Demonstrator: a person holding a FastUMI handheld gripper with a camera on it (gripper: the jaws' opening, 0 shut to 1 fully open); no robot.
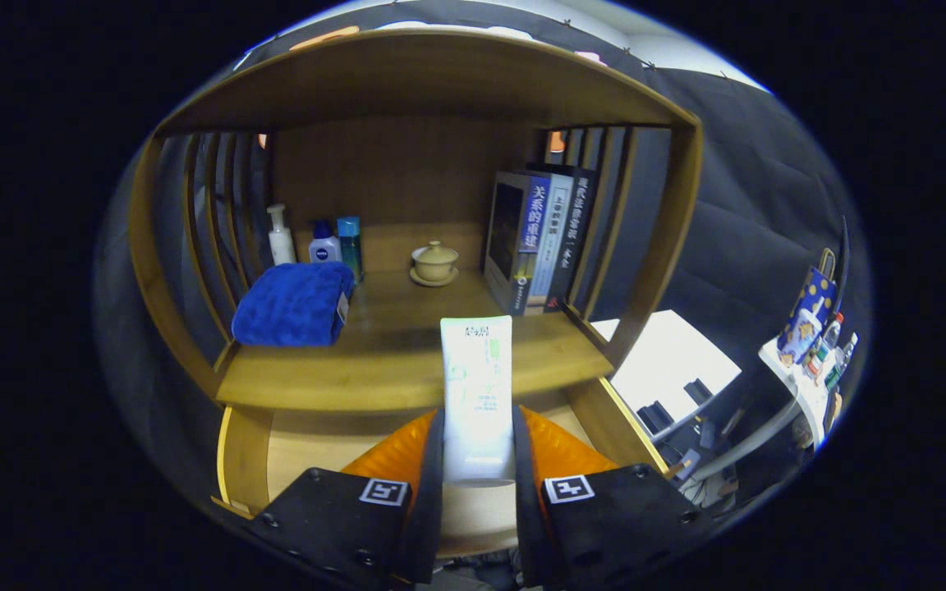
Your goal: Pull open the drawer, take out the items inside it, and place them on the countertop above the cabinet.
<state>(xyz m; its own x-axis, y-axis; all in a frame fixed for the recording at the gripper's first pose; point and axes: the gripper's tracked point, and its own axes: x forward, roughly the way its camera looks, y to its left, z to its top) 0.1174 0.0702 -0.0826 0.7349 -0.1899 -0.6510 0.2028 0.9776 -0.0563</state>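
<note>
White plastic fills the gap between my 2 black fingers (438,492): my gripper (477,492) is clamped on a white squeeze tube with green print (477,386), both fingers pressing its sides, and the tube stands upright with its crimped end reaching up in front of the countertop's front edge. Below me the pale wooden drawer (243,460) is pulled open, its bare floor showing on either side of my fingers. Just beyond the tube lies the brown wooden countertop (407,361) of the cabinet, boxed in by slatted side walls and a top board. Near its left edge rests a folded blue towel (294,304); behind that, at the back left corner, stand a white pump bottle (280,235), a small blue-capped bottle (324,244) and a teal bottle (349,244). A beige lidded cup on a saucer (434,263) sits toward the back middle. Along the right edge, a row of upright books (540,242) leans against the slats.
</note>
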